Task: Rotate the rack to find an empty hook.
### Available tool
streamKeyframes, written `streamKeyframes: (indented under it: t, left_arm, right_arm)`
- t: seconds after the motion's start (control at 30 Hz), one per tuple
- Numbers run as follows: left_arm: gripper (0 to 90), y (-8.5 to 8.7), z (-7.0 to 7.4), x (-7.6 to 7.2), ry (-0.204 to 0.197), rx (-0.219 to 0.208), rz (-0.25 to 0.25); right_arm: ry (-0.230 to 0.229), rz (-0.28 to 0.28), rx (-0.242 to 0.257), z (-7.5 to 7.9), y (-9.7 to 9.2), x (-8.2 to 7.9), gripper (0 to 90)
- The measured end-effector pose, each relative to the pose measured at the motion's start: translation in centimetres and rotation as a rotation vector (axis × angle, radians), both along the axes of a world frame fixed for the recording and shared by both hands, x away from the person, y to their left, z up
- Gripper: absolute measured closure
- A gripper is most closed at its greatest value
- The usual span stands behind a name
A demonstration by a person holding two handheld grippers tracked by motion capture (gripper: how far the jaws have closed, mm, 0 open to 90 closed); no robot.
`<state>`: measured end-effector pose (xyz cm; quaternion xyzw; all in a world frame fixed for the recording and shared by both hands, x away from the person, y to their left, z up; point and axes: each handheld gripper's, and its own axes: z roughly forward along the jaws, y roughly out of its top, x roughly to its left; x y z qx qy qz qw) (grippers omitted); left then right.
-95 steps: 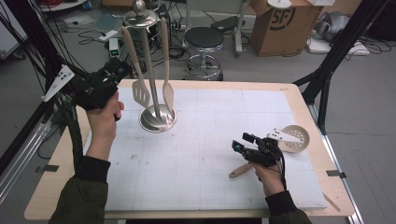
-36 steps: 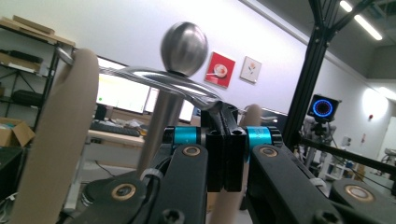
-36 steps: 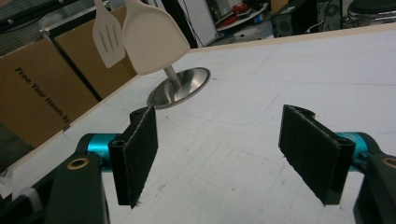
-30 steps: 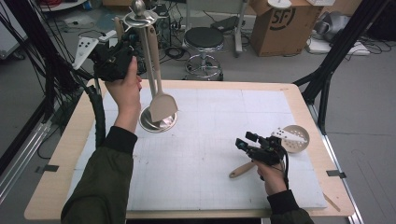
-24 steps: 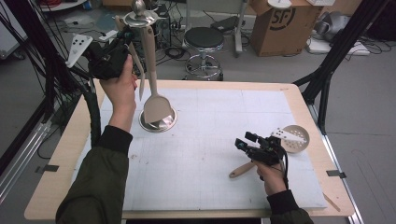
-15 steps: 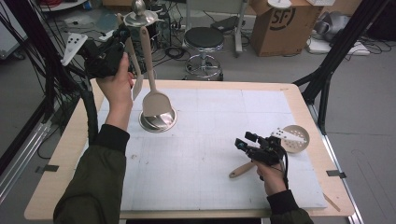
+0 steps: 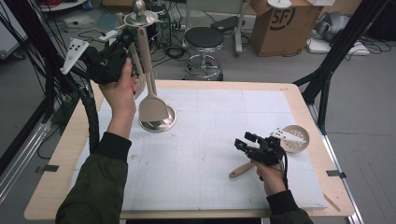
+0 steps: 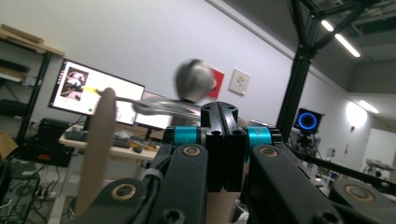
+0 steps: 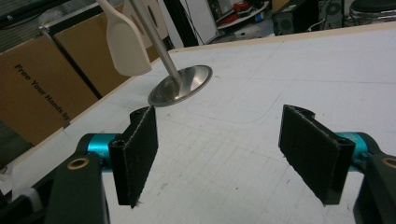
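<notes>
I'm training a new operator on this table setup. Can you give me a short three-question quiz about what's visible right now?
1. True or false: the right claw has its jaws open with nothing between them.
2. What lies on the table beside the right claw: (a) a wooden skimmer, (b) a whisk, (c) a knife?
3. What hangs from the metal stand near the left claw?

Key
1. True.
2. (a).
3. A pale spatula, hanging over the stand's round base.
</notes>
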<state>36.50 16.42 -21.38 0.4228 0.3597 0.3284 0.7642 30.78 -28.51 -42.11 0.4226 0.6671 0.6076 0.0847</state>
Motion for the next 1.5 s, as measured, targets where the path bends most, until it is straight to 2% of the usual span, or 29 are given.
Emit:
streamKeyframes:
  t: [0.13,0.27,0.37,0.47,0.57,0.7,0.83,1.03,1.1,1.23,1.33,1.43,1.5]
  left_arm:
    - [89.7,-1.5,0.4,-0.7,-0.03,0.028,-0.031]
    - [89.7,-2.5,0.9,0.0,-0.003,0.048,-0.027]
    - [89.7,-2.9,0.9,0.3,0.007,0.074,0.0]
    - [89.7,-2.6,0.8,0.5,0.019,0.087,0.014]
    - [89.7,-2.5,0.9,0.5,0.01,0.079,0.031]
    - [89.7,-1.4,0.9,0.6,0.021,0.077,0.057]
    - [89.7,-0.6,0.9,0.7,0.016,0.059,0.063]
    - [89.7,0.9,0.8,1.1,0.031,0.028,0.087]
    - [89.7,1.4,0.7,1.2,0.036,0.017,0.087]
    - [89.7,1.8,0.7,1.3,0.044,0.025,0.088]
    - [89.7,1.8,0.5,1.1,0.053,0.026,0.07]
    - [89.5,2.0,0.0,0.7,0.045,0.018,0.054]
    - [85.8,2.3,-0.3,0.6,0.053,0.015,0.047]
  right_arm:
    - [-0.002,0.002,-0.005,0.0,0.1,0.0,28.0]
    - [-0.003,0.002,-0.005,-0.1,0.2,0.0,27.9]
    - [-0.005,0.0,-0.003,0.0,0.1,0.0,28.0]
    - [0.006,-0.001,0.007,0.0,-0.1,-0.1,27.9]
    - [-0.002,0.001,0.005,0.0,-0.1,0.0,28.0]
    - [0.0,0.0,0.002,0.0,-0.1,-0.1,27.9]
    - [-0.001,0.002,-0.002,-0.1,0.1,0.0,27.9]
    - [0.001,0.002,-0.003,-0.1,0.1,-0.1,27.9]
    - [0.0,0.003,-0.003,-0.1,0.1,0.0,28.0]
    - [0.0,0.003,-0.005,-0.1,0.1,0.0,28.0]
    - [0.001,0.004,-0.003,-0.1,0.1,-0.1,28.0]
    - [0.001,0.002,-0.004,-0.1,0.1,0.0,27.9]
    - [0.002,0.003,-0.008,-0.2,0.1,0.0,27.9]
